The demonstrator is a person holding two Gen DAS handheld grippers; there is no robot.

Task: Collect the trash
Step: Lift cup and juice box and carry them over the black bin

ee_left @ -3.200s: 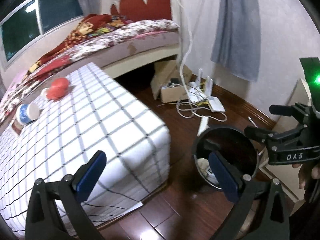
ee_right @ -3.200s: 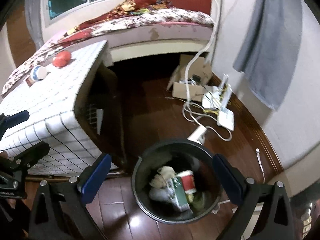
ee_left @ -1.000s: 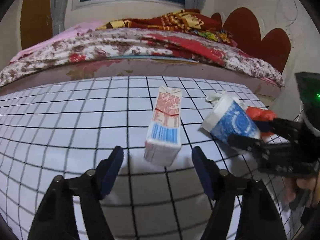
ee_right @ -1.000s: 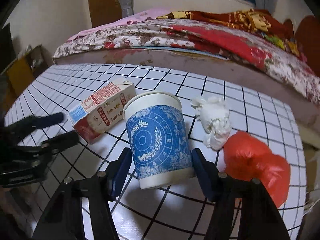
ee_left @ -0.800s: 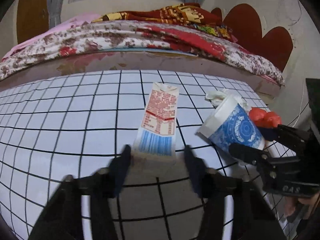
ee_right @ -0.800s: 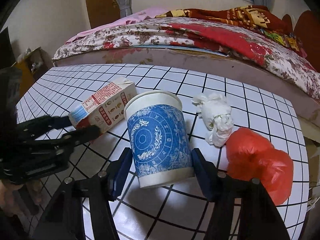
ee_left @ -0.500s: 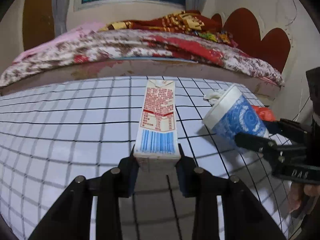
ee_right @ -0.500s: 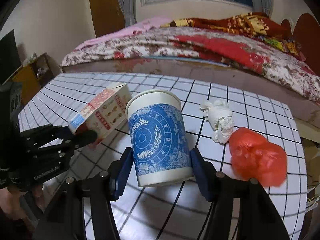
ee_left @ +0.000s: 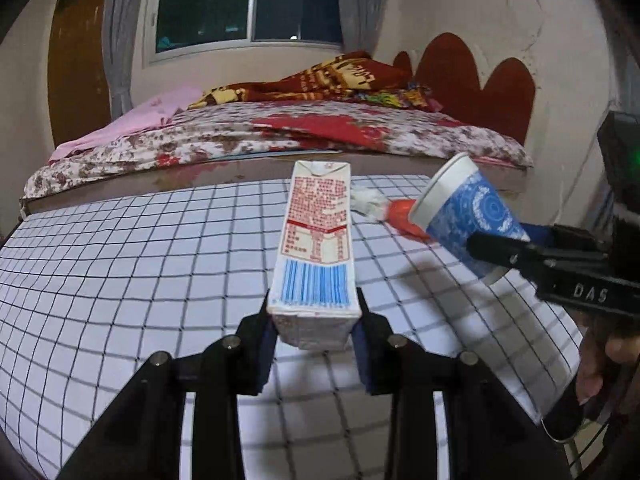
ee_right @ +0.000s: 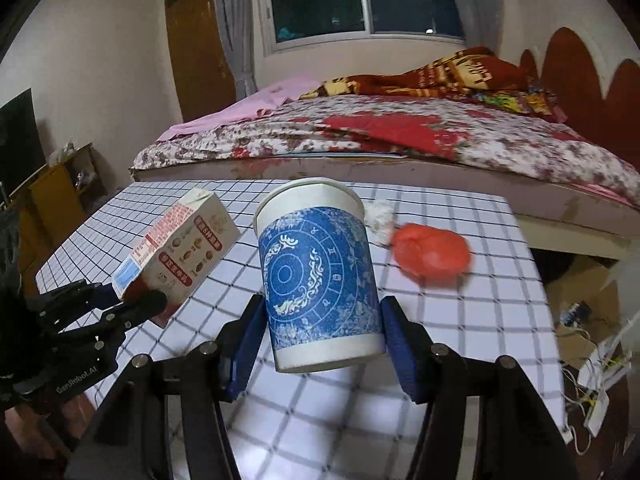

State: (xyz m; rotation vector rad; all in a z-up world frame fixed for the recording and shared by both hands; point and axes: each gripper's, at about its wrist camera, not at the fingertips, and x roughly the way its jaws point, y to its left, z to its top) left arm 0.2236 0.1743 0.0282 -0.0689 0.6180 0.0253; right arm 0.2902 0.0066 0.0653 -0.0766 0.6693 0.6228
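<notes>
Left gripper (ee_left: 314, 334) was clenched on the base of a milk carton (ee_left: 316, 248), blue pads pressed against both sides; the carton pointed away from the camera, barcode face up, lifted clear of the checked tablecloth (ee_left: 120, 260). Right gripper (ee_right: 322, 346) was clamped on the lower part of a blue-patterned paper cup (ee_right: 318, 276) — cup held roughly upright, rim tilted slightly away, also off the cloth. In the right wrist view the carton appeared to the left of the cup, near it but not touching. Two pieces of trash lay on the table beyond the cup: a crumpled white tissue (ee_right: 380, 216) and, just beside it, a red plastic bag (ee_right: 430, 254) — contact between them could not be judged. A bed with a floral cover (ee_right: 400, 136) stood behind the table.
</notes>
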